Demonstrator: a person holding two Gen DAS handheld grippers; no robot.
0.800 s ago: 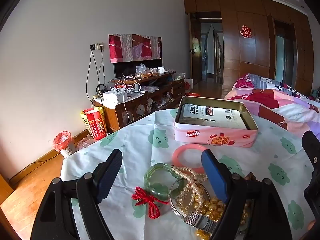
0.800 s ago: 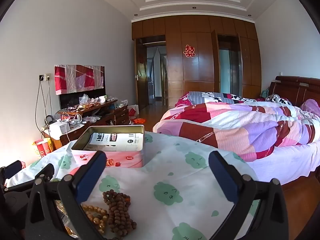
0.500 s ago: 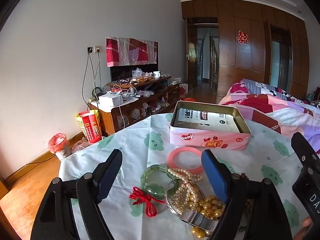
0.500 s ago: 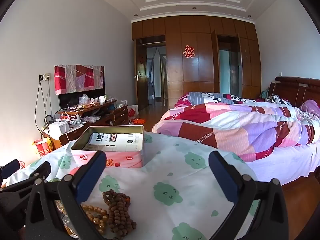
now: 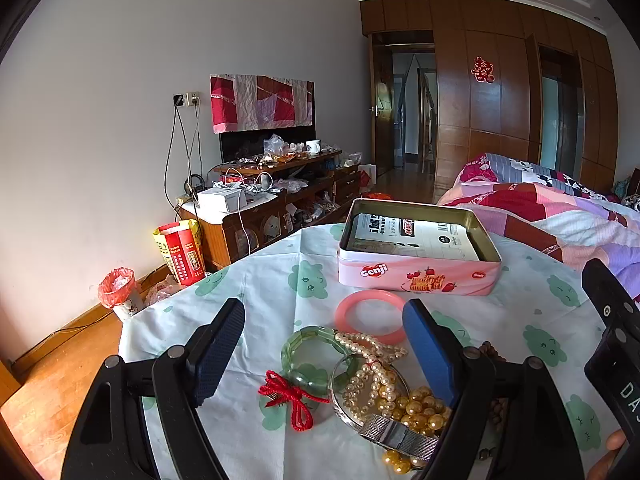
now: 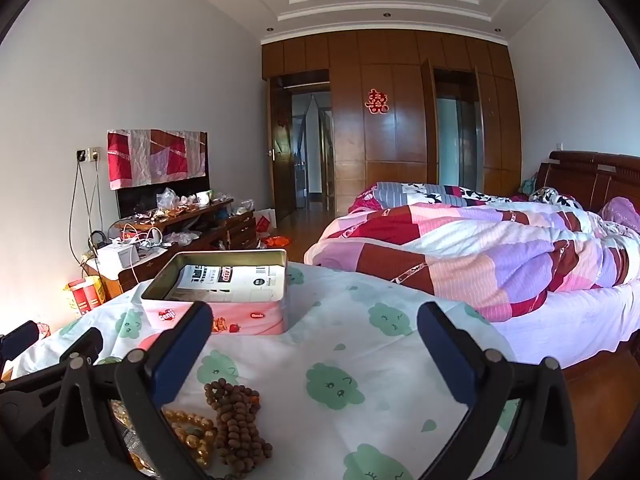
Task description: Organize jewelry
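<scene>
Left wrist view, left to right. Left gripper (image 5: 324,350) spread wide over the desk (image 5: 260,280), nothing between its blue pads (image 5: 218,354). Red knotted cord (image 5: 290,394) on the patterned cloth, touching a green jade bangle (image 5: 308,354). Pearl strand (image 5: 370,360) draped from the bangle across a small round glass dish (image 5: 340,404); gold bead string (image 5: 416,408) heaped at the dish's right edge, with a metal mesh watch band (image 5: 400,438) lying across its near rim. Pink bangle (image 5: 370,318) flat on the cloth beyond the pearls, just in front of an open pink Genji biscuit tin (image 5: 416,278) holding a printed paper sheet (image 5: 412,234). Part of the right gripper (image 5: 612,320) at the far right edge.

Right wrist view, left to right. Part of the left gripper (image 6: 48,364) at the lower left. Gold bead string (image 6: 192,432) beside a pile of brown wooden prayer beads (image 6: 236,416), touching, both near the left finger. Right gripper (image 6: 314,354) fully parted, nothing held, above bare cloth. Biscuit tin (image 6: 240,316) beyond, toward the left. Bed (image 6: 480,248) with patchwork quilt past the desk at right.
</scene>
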